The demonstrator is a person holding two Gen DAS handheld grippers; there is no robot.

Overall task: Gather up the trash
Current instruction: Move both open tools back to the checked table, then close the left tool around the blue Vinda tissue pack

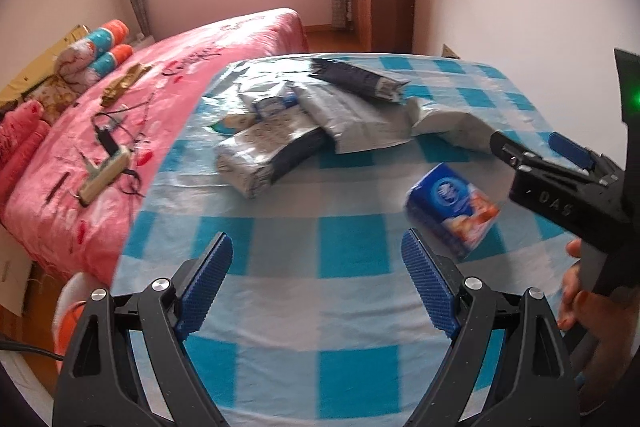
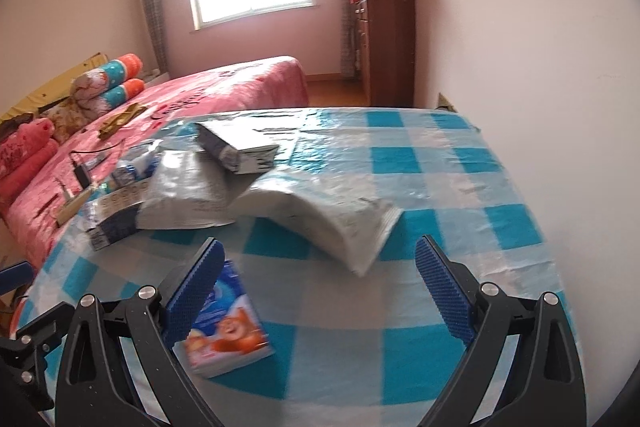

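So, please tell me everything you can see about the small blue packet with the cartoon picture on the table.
The small blue packet is a soft, shiny plastic pack, like pocket tissues. Its top is dark blue with a round white logo; its lower part shows an orange cartoon animal on pink. It looks closed and full, and lies flat on the checked tablecloth, apart from the grey mailer bags. Nothing grips it; in the right wrist view a finger hides one edge.

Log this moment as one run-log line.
stage: approach | left tongs: open, empty | right tongs: open, empty | nearest trash: blue packet on checked table | mailer bags: untouched
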